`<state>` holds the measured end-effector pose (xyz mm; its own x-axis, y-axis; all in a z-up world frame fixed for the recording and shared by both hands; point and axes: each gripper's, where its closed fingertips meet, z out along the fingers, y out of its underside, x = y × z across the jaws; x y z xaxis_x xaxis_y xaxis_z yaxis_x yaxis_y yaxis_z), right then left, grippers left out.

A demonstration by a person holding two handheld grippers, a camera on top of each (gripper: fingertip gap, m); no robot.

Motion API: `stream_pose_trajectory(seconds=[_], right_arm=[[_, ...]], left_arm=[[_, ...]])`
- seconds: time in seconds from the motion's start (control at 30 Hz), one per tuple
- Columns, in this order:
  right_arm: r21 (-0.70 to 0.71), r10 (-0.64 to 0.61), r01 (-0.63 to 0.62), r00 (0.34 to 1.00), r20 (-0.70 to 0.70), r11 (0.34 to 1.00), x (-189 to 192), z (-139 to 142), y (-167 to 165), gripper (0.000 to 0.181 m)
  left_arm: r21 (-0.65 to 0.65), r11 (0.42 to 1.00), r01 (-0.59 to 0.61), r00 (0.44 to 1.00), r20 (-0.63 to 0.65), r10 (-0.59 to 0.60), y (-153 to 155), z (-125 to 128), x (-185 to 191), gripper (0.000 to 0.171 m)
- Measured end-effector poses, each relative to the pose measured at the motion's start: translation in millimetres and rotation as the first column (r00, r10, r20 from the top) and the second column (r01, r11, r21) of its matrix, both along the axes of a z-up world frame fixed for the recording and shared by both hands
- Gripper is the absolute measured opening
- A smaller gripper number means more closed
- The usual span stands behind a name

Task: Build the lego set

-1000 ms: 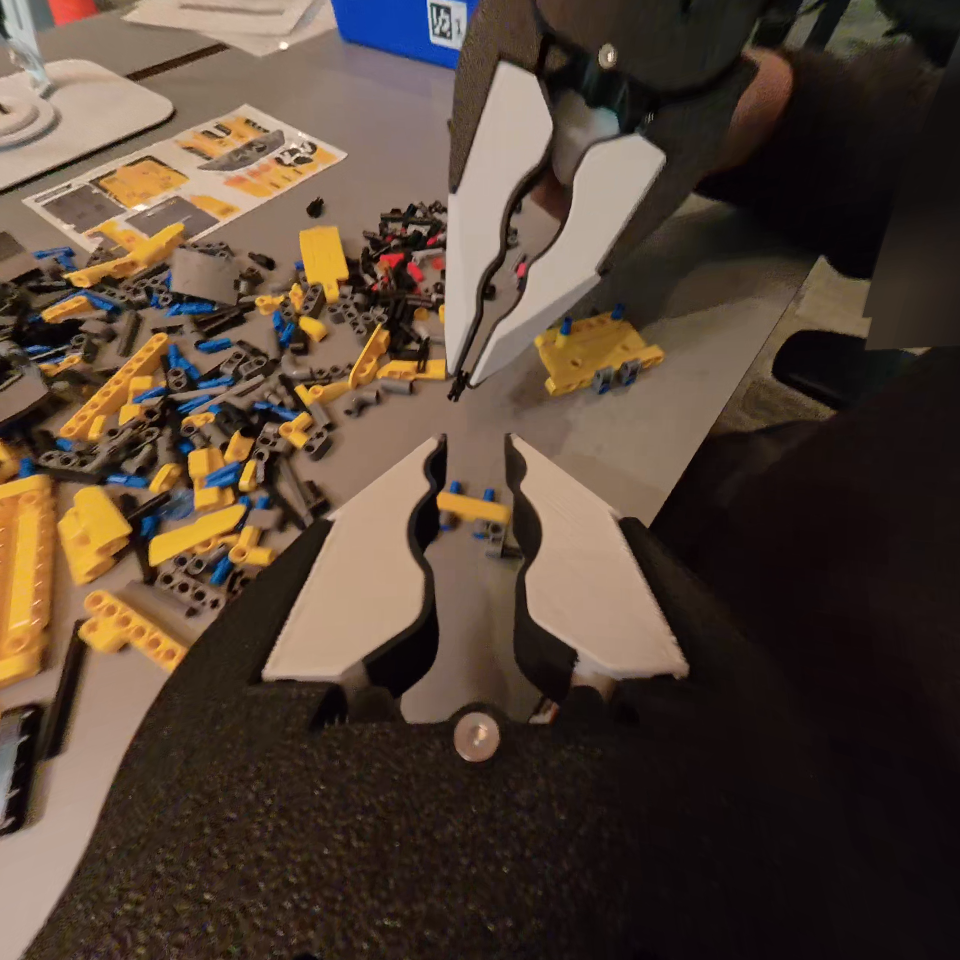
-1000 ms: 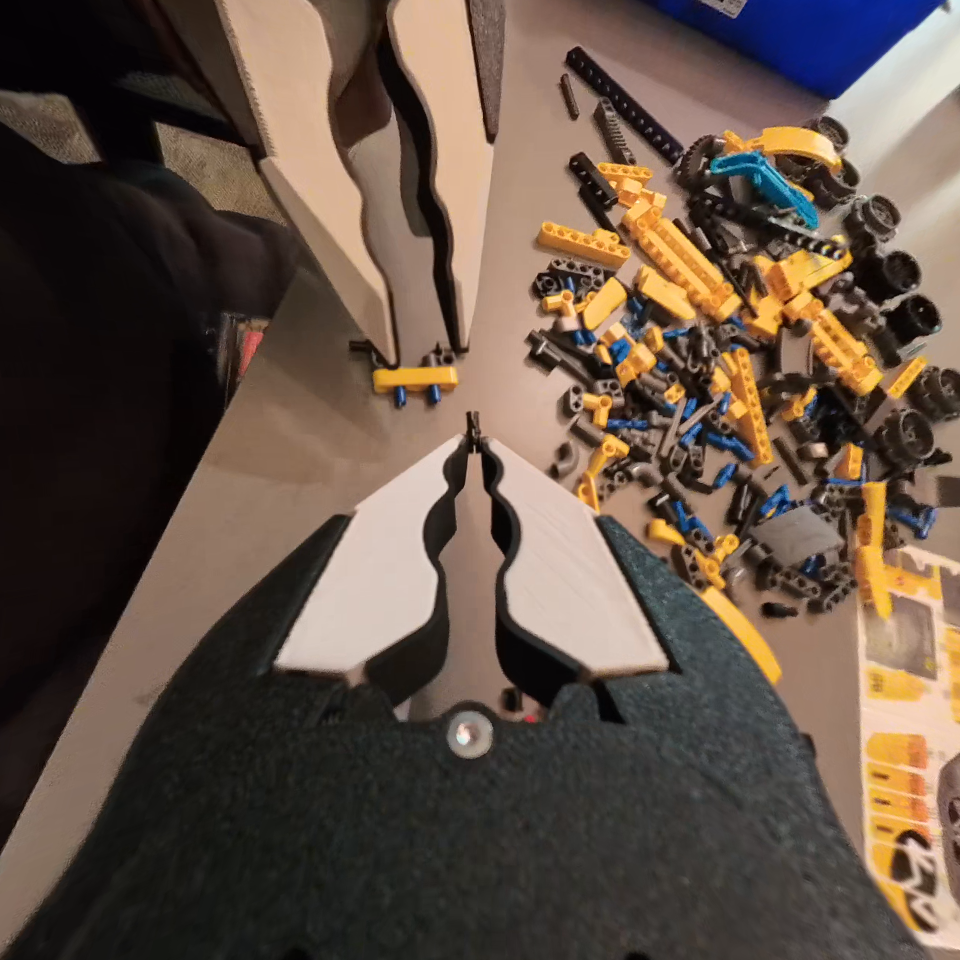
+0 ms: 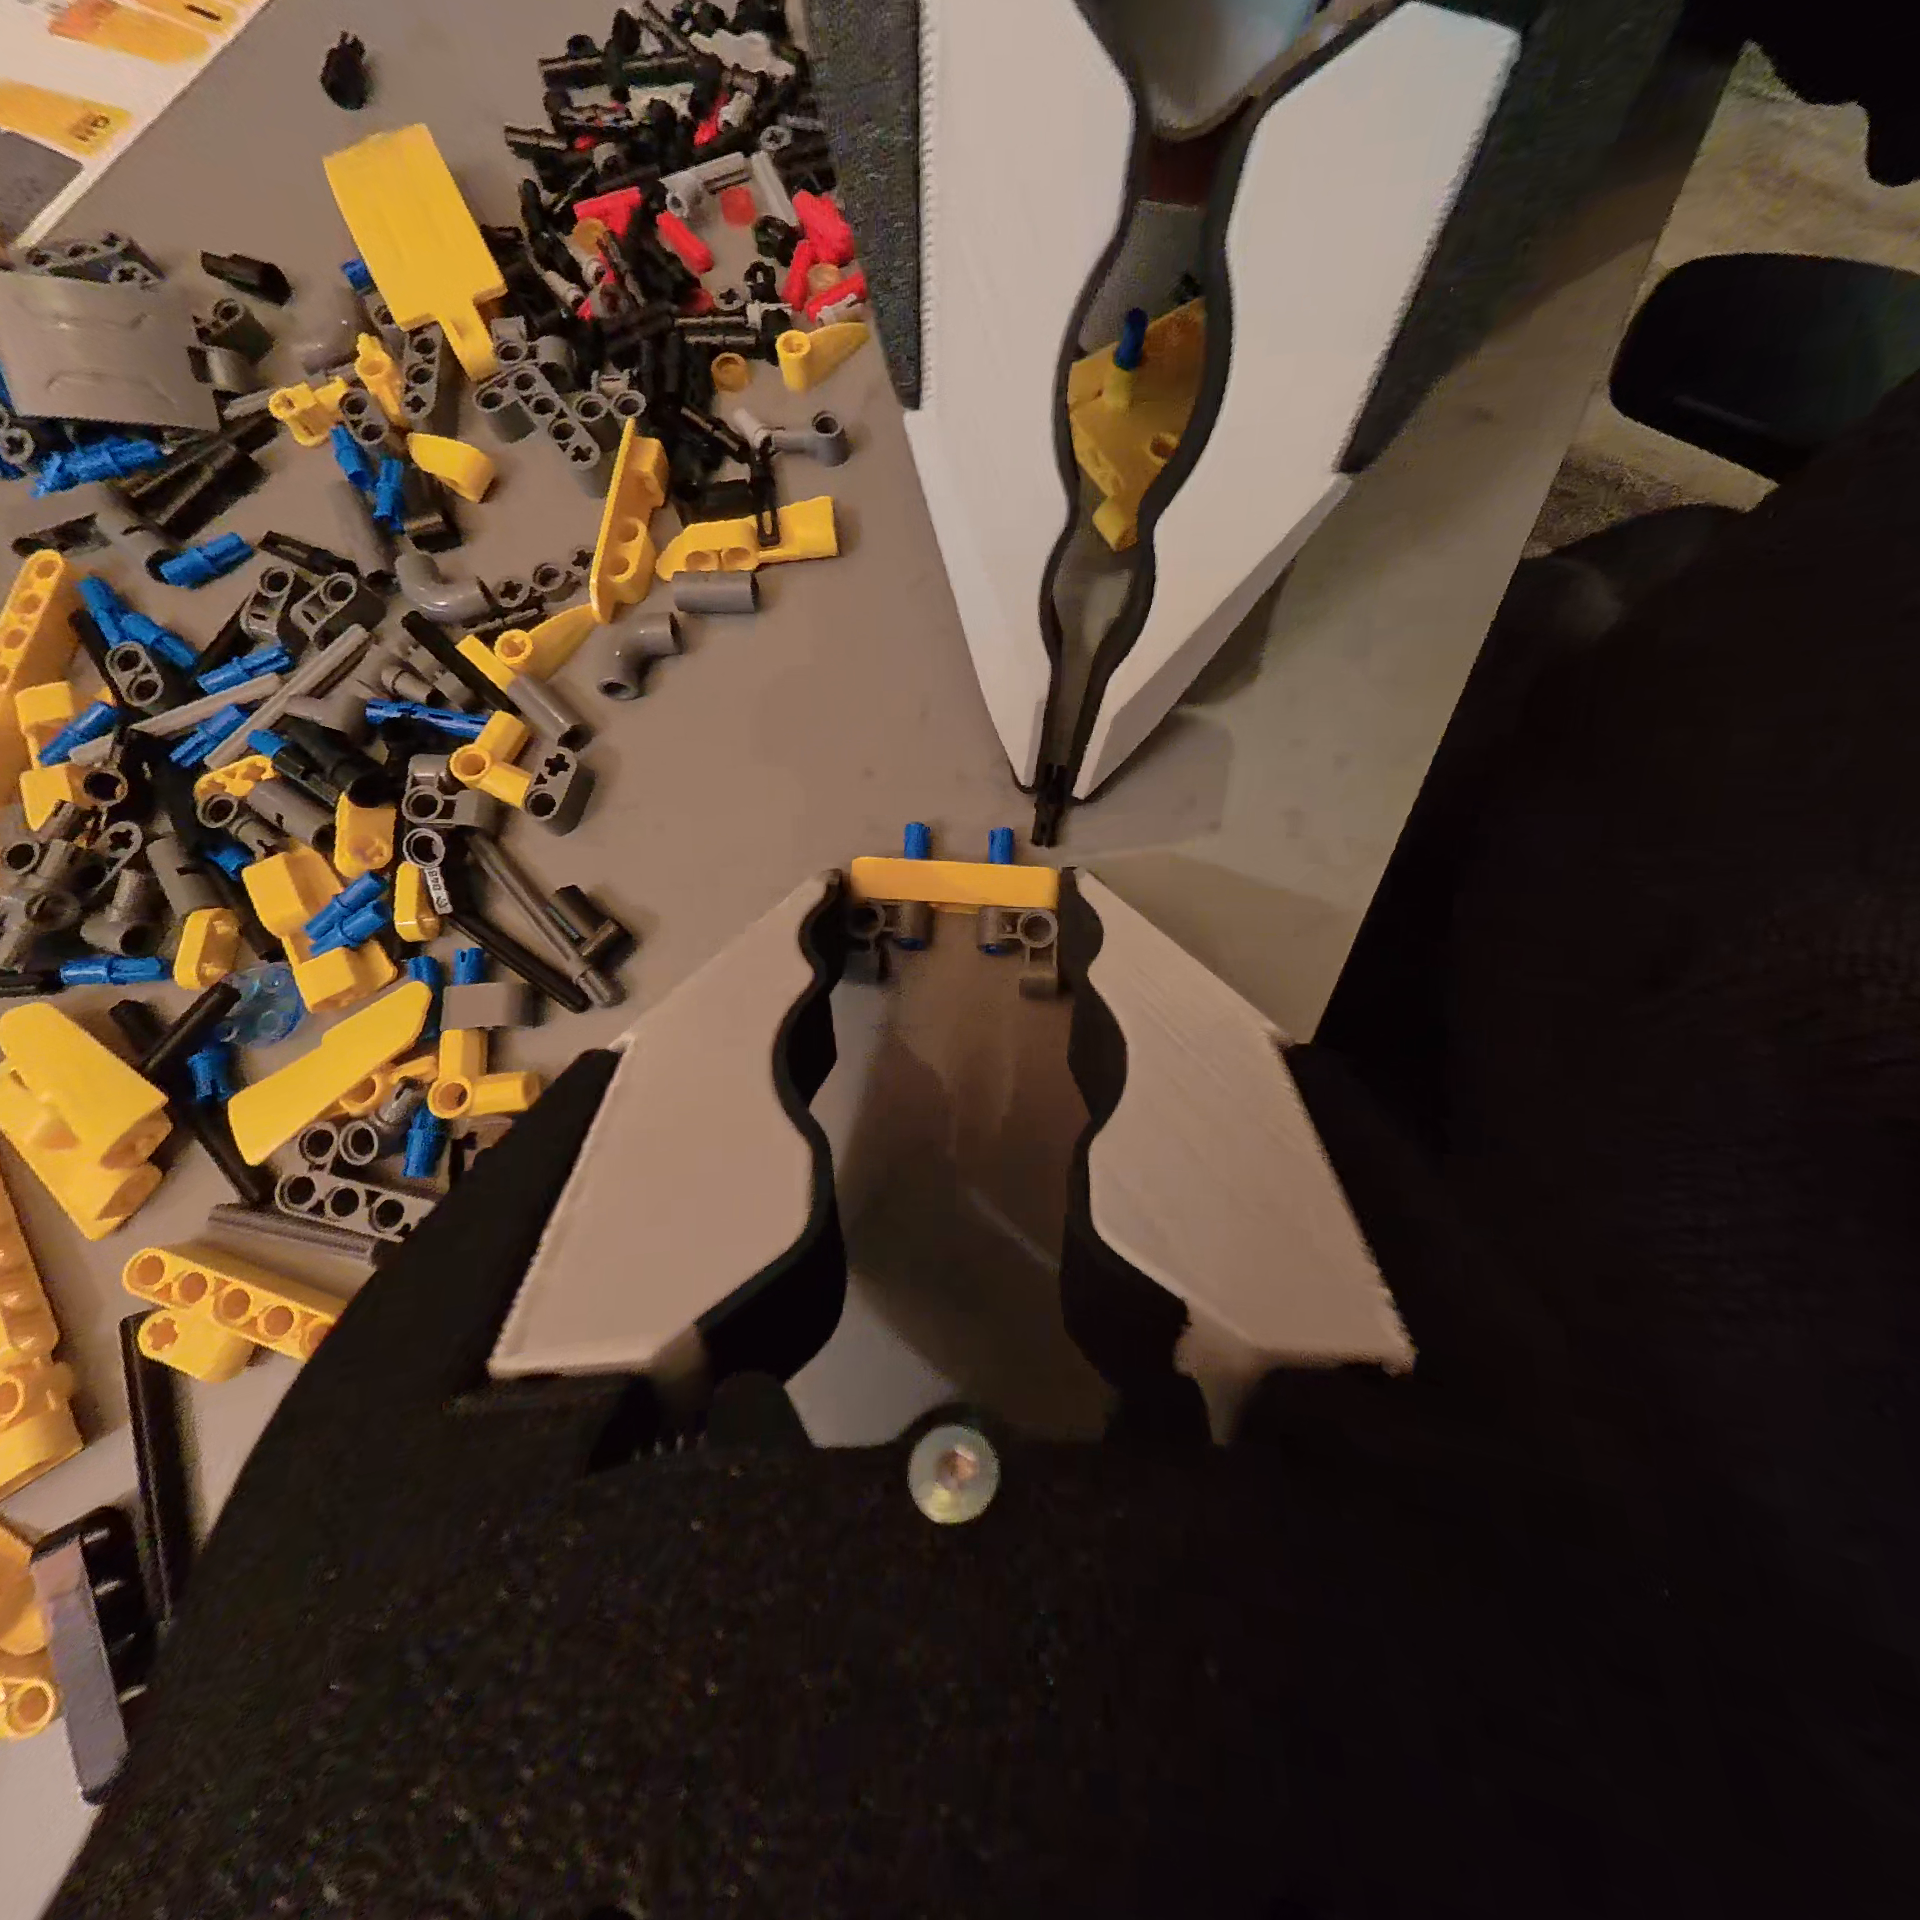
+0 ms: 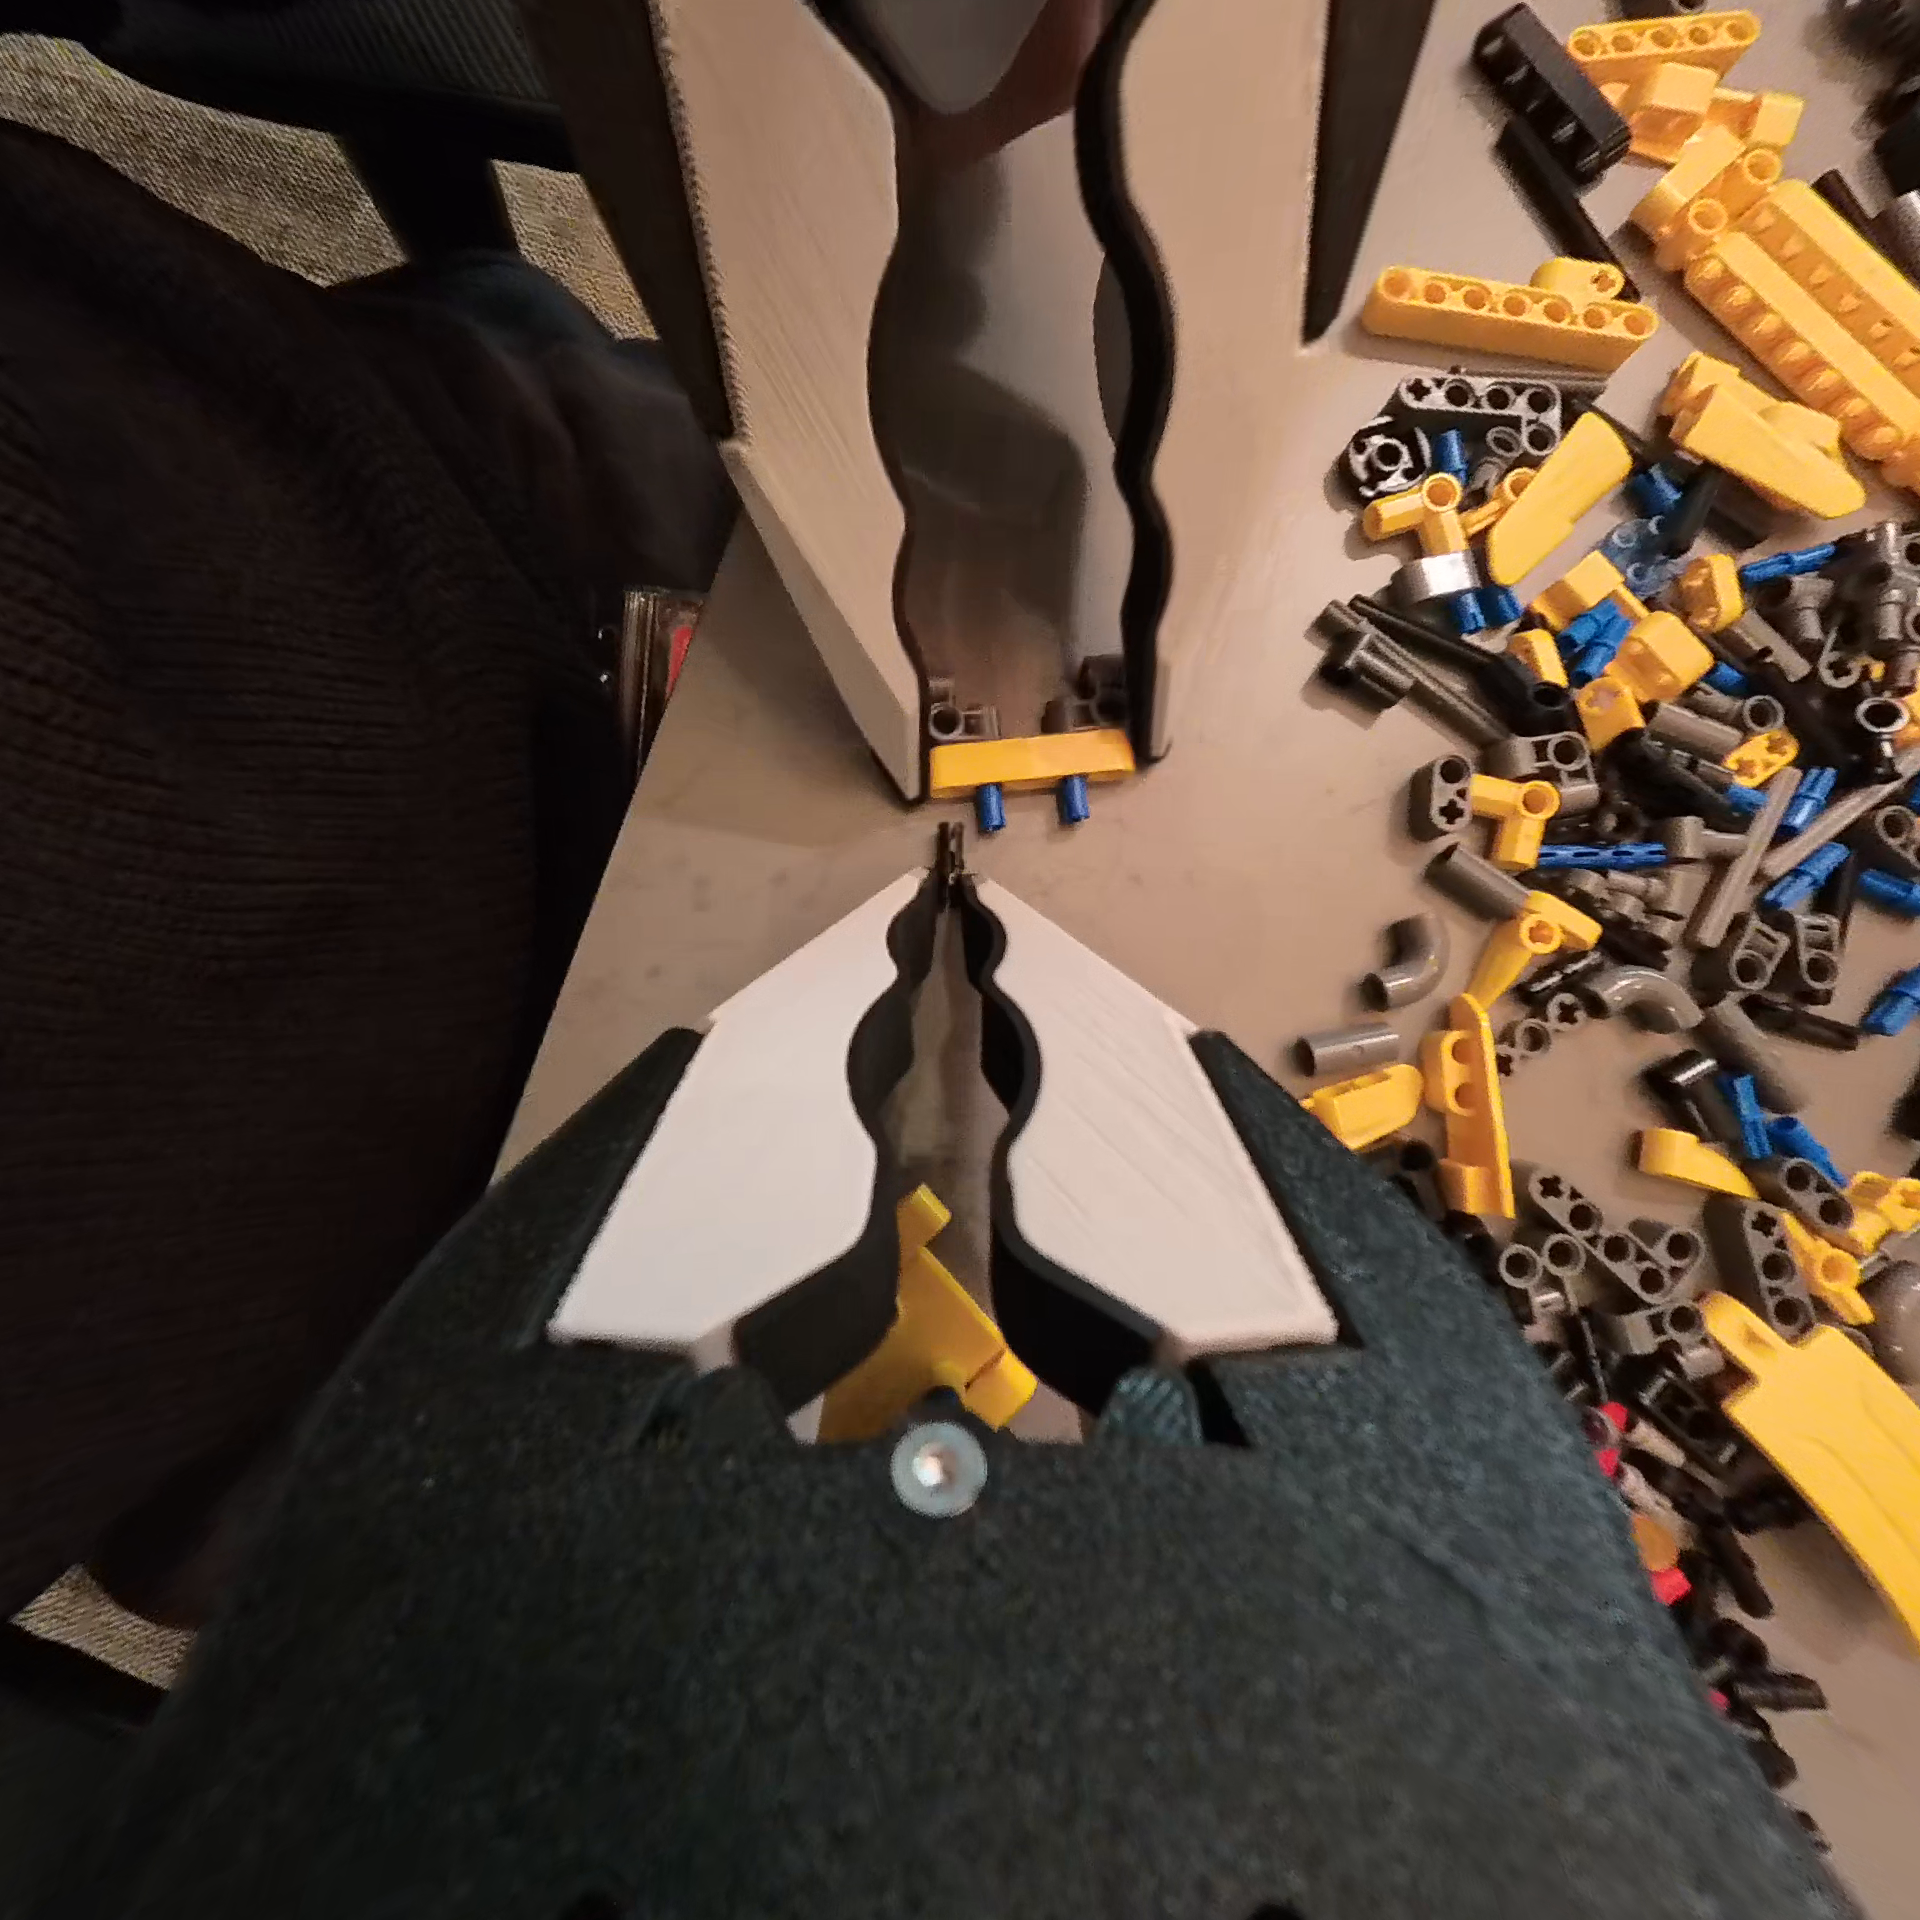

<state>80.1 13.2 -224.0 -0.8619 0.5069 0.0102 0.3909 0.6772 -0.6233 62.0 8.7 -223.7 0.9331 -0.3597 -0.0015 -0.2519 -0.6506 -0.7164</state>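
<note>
My left gripper (image 3: 954,883) is shut on a short yellow beam (image 3: 954,881), its fingertips clamping the beam's two ends. The beam carries two blue pins (image 3: 914,837) on its far side and grey connectors (image 3: 1013,925) on its near side. My right gripper (image 4: 948,878) is shut on a small black pin (image 4: 948,847). The pin's tip points at the beam (image 4: 1029,764) and sits a small gap from its end, beside the blue pins. In the left wrist view the right gripper (image 3: 1049,784) comes down from the top with the black pin (image 3: 1047,808).
A dense pile of loose yellow, grey, black and blue parts (image 3: 416,727) covers the grey table (image 3: 790,727); it also shows in the right wrist view (image 4: 1662,831). A yellow sub-assembly (image 3: 1132,436) lies under the right gripper. The table edge (image 3: 1455,727) and a person's dark clothing are close by. The tips of both grippers are at nearly the same place.
The two grippers have moved closer together. The yellow beam now sits at the left gripper's fingertips, and the black pin is nearly at the beam's end.
</note>
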Motion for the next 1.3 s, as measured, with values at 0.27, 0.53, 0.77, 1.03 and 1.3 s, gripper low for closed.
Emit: stream_pose_trajectory(seconds=[0.27, 0.53, 0.77, 1.03, 1.3], right_arm=[[-0.008, 0.008, -0.008, 1.0, -0.002, 1.0, 0.7, -0.2, -2.5, 0.004], [-0.002, 0.015, -0.015, 1.0, -0.012, 1.0, 0.0, -0.2, -4.1, 0.004], [-0.002, 0.025, -0.026, 1.0, -0.018, 1.0, 1.1, -0.2, -7.0, 0.004], [-0.002, 0.034, -0.034, 0.999, -0.03, 0.999, 0.9, 0.1, -8.4, 0.004], [-0.003, 0.045, -0.046, 0.998, -0.048, 0.999, -0.8, -0.3, -8.2, 0.004]], left_arm=[[0.039, 0.999, 0.012, 0.997, -0.077, -0.009, -0.7, 1.5, 1.3, 0.039], [0.017, 1.0, -0.007, 1.0, -0.019, 0.008, -1.1, 0.3, 4.9, 0.04], [0.009, 1.0, -0.017, 1.0, 0.005, 0.017, -1.6, -0.2, 4.3, 0.041], [0.009, 1.0, -0.017, 1.0, 0.005, 0.017, -1.9, -0.2, 4.4, 0.041], [0.012, 1.0, -0.019, 1.0, 0.002, 0.019, -1.9, -0.3, 4.7, 0.04]])
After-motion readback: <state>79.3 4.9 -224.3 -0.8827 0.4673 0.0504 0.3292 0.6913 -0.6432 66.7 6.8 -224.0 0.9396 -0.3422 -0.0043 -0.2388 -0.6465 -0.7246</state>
